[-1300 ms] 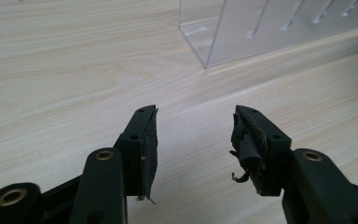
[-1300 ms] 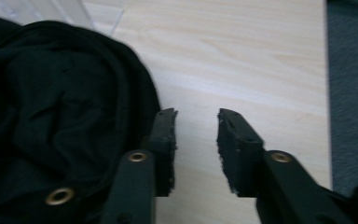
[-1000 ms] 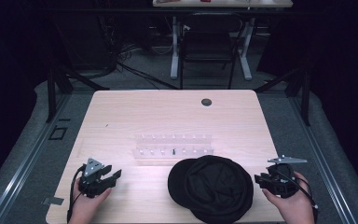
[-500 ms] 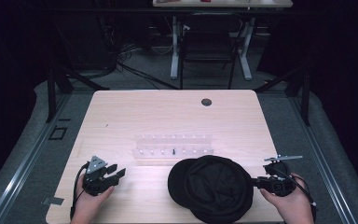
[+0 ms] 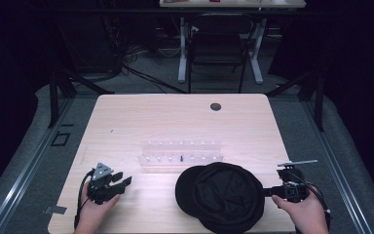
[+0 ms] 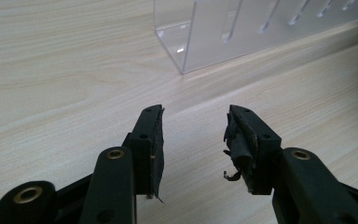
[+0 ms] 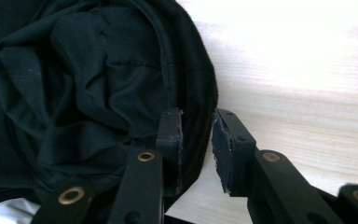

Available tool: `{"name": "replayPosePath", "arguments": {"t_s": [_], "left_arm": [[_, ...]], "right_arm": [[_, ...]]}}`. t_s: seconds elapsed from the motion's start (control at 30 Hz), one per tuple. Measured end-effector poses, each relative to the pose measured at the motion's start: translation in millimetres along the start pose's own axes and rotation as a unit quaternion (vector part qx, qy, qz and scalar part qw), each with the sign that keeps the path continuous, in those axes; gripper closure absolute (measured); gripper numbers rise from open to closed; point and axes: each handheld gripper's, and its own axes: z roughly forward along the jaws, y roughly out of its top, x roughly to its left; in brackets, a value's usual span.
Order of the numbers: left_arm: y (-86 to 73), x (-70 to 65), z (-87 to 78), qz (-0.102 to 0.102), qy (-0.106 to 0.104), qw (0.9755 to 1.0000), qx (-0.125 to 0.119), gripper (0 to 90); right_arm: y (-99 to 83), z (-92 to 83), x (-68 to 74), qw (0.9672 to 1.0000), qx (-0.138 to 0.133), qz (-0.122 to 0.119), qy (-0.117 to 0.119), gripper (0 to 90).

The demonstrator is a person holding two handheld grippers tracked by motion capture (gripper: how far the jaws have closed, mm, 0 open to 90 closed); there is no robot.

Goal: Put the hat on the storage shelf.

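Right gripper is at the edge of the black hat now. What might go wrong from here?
1. The right gripper has its jaws astride the rim of the black fabric hat, apparently not clamped; closing now may catch just the thin edge, which could slip out.
2. The clear acrylic rack stands just behind the hat; a lift or drag might knock it.
3. The left gripper sits open on bare table, so nothing steadies the hat.

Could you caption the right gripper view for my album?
Right gripper straddling the rim of a black hat on a wooden table.

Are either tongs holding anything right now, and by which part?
Left tongs are empty. Right tongs straddle the black hat's rim at its right edge; pads not visibly pressing.
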Motion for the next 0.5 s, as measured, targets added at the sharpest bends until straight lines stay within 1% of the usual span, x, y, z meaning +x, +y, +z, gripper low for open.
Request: {"name": "replayPosePath", "arguments": {"t_s": [0.07,0.1,0.13,0.2,0.23,0.27,0.3,0.33,0.37,0.4,0.47,0.5], "left_arm": [[-0.2,-0.5,0.4,0.000,0.000,1.0000,0.001,56.2],[-0.2,-0.7,0.5,0.000,-0.001,1.0000,0.002,56.2],[-0.3,-1.2,0.9,0.000,0.000,1.0000,0.000,56.2],[-0.2,-1.3,0.5,0.004,0.000,1.0000,0.004,56.1],[-0.3,-1.5,0.5,0.004,0.000,1.0000,0.004,56.1],[-0.5,-1.7,1.0,0.004,0.001,1.0000,0.002,56.1],[-0.7,-1.4,0.7,0.005,0.000,1.0000,0.007,56.1],[-0.7,-1.4,0.7,0.005,0.000,1.0000,0.007,56.1],[-0.9,-1.3,0.8,0.005,0.000,0.9999,0.009,56.1],[-1.2,-1.6,1.4,0.003,0.001,1.0000,0.005,56.1],[-1.4,-1.2,1.2,0.007,0.002,0.9999,0.008,56.1],[-1.5,-1.4,1.1,0.006,0.003,1.0000,0.007,56.1]], "right_arm": [[0.0,2.2,0.3,1.0000,0.008,0.002,0.003,72.6],[0.0,6.5,1.1,0.9999,0.016,0.004,0.001,72.6],[0.0,6.5,1.1,0.9999,0.016,0.004,0.001,72.6],[0.1,11.6,1.2,0.9997,0.026,0.006,0.002,73.2],[-0.3,13.8,1.4,0.9997,0.024,0.008,-0.001,74.4],[0.4,17.5,0.6,0.9993,0.037,0.005,0.000,76.1],[0.5,19.1,0.2,0.9993,0.037,0.009,0.001,77.1],[0.5,19.1,0.2,0.9993,0.037,0.009,0.001,77.1],[0.9,20.3,-1.1,0.9992,0.038,0.013,0.003,77.5],[1.5,21.6,-3.0,0.9990,0.039,0.022,0.007,77.7],[2.7,22.9,-6.4,0.9985,0.042,0.031,0.015,77.7],[4.0,24.7,-10.1,0.9978,0.047,0.041,0.022,77.7]]}}
